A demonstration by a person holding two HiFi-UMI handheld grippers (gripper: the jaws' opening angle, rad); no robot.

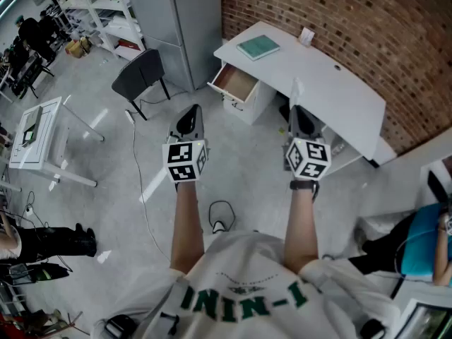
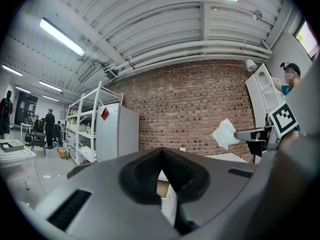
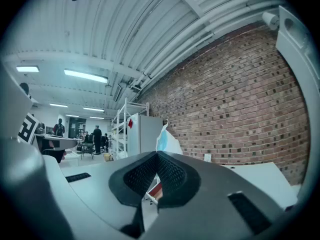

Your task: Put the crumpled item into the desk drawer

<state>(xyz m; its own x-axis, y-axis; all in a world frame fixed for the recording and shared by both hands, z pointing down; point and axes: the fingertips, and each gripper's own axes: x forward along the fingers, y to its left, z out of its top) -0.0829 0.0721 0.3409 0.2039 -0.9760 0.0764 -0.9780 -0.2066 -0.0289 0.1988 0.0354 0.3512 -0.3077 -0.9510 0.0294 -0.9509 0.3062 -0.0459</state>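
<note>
The right gripper [image 1: 296, 111], its jaws clamped on the crumpled item [image 2: 225, 133] poking past their tips, hangs beside the closed, empty left gripper [image 1: 189, 116]; the carry looks under way, and next it must reach the open desk drawer [image 1: 236, 83] ahead between them.

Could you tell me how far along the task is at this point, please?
Done: the drawer already stands open. In hand: the right gripper is shut on the crumpled item, short of the desk. Left: carrying it over and dropping it in.
</note>
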